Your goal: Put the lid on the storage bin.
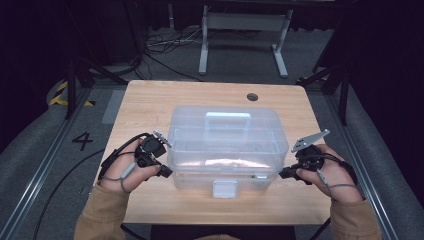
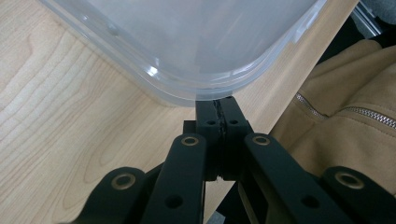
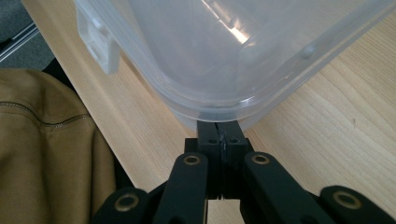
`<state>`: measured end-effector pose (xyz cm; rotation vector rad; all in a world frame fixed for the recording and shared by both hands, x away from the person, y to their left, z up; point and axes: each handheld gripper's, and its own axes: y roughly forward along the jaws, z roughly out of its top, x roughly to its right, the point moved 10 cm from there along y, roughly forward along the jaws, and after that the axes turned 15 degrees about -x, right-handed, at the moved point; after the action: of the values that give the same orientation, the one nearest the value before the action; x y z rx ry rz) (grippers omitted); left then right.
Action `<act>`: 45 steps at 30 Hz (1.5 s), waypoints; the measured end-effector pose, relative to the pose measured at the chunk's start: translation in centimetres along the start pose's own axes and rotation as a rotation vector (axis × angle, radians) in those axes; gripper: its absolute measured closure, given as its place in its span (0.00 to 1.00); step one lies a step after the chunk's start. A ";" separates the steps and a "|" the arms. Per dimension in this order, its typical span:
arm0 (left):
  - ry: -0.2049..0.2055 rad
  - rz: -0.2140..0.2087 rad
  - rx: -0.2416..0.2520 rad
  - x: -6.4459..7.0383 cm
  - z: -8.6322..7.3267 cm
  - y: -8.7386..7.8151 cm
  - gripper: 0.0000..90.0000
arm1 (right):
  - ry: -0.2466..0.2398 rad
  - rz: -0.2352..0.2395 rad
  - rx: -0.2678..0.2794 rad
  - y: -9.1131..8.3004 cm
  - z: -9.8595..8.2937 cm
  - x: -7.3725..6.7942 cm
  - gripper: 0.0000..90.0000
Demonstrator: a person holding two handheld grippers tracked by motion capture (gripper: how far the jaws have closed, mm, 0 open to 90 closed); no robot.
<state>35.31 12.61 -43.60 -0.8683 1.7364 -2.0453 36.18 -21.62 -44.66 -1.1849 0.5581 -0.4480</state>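
Observation:
A clear plastic storage box (image 1: 225,145) with a lid, a top handle (image 1: 228,120) and a white front latch (image 1: 224,189) stands in the middle of the wooden table (image 1: 150,100). My left gripper (image 1: 166,171) is shut, and its tips touch the box's front left corner just below the lid rim. In the left gripper view the box (image 2: 196,42) looms over the shut left gripper (image 2: 219,101). My right gripper (image 1: 283,173) is shut too, with its tips against the front right corner. In the right gripper view the right gripper (image 3: 219,126) sits under the rim of the box (image 3: 233,51), with the latch (image 3: 100,44) at upper left.
A round cable hole (image 1: 252,96) lies near the table's far edge. A white metal frame (image 1: 245,30) stands on the floor beyond the table. Tan sleeves (image 1: 100,215) come in at the bottom. Bare wood lies left, right and behind the box.

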 end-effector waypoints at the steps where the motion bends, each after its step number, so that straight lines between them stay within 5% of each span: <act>1: 0.004 0.001 -0.004 0.0 0.0 0.1 0.99 | 0.002 0.001 -0.004 0.1 0.0 0.0 1.00; 30: 0.009 -0.011 -0.082 -0.4 -0.4 1.4 0.98 | -0.009 0.014 -0.076 0.8 -0.8 -0.1 1.00; 45: 0.006 -0.033 -0.048 -0.5 -0.6 1.0 0.94 | 0.002 0.016 -0.080 0.6 -1.3 0.1 0.98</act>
<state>35.20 13.20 -44.73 -0.9118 1.7926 -2.0363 35.48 -22.50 -45.62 -1.2557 0.5913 -0.4168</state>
